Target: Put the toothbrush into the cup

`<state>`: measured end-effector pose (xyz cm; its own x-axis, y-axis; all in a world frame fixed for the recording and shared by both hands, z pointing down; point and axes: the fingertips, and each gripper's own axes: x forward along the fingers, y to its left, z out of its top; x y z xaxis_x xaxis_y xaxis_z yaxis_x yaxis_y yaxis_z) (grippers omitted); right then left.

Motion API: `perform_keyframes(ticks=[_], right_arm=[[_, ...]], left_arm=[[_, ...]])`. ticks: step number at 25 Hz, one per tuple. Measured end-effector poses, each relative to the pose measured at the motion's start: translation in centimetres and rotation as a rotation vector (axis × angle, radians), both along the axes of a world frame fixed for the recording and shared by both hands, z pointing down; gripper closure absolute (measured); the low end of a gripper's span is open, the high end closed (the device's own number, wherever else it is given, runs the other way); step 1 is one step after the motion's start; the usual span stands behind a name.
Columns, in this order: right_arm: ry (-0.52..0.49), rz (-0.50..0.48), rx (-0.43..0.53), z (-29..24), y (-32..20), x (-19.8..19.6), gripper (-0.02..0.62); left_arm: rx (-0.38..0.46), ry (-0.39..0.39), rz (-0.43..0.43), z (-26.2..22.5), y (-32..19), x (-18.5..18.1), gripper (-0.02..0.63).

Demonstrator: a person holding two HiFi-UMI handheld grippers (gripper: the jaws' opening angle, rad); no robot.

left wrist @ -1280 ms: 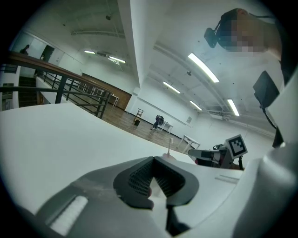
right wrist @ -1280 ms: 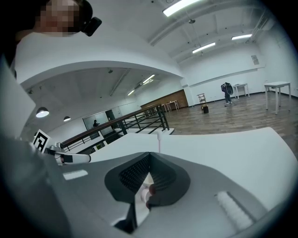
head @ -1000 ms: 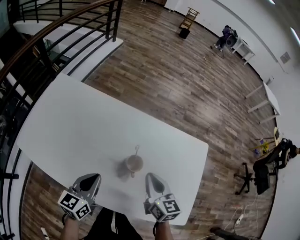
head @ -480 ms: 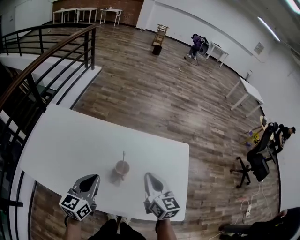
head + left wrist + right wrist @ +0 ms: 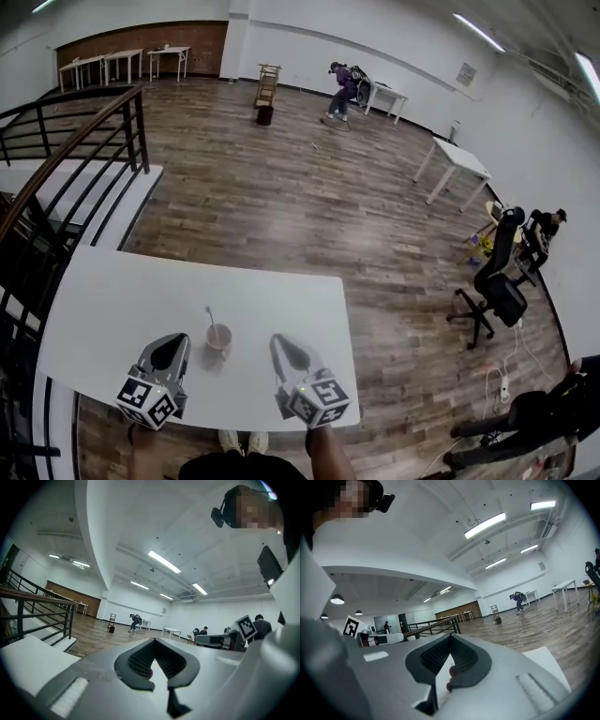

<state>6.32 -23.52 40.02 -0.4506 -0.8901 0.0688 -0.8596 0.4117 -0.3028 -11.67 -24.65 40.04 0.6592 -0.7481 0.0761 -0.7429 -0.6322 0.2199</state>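
Already the toothbrush [image 5: 210,317] stands in the cup [image 5: 218,337], head or handle up (it is too small in the head view to say which end), with its long axis close to upright and leaning a little to the far left. The cup sits on the white table [image 5: 112,291] near the person's edge, so the task looks finished from how things lie.

The left gripper [image 5: 172,340] has its jaws brought together with nothing between them; its own view shows the two dark pads meeting at the tip, with only the open room beyond. The right gripper [image 5: 279,341] is likewise closed and empty, pads touching.

The cup lies between the two grippers and slightly ahead of their tips, touching neither. The left gripper seems a little nearer to it than the right, though the wide lens makes that hard to judge. Both grippers point out level over the table rather than down at the cup, and neither gripper view takes in the cup or the brush.

If any move were still needed, it would mean tipping a gripper down and inward toward the cup, coming at the upright brush from the side.
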Motion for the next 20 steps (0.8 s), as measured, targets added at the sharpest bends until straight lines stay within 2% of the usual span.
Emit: perform_keyframes(ticks=[5,20], right_arm=[[0.002,-0.007,0.020,-0.9,0.7,0.6,0.588],[-0.019,-0.022,0.088,-3.6,0.9,0.8,0.588]], left_arm=[[0.013,-0.017,0.004,-0.7,0.0,1.4,0.600],[0.077,-0.031,-0.007,-3.8,-0.2,1.7,0.600]])
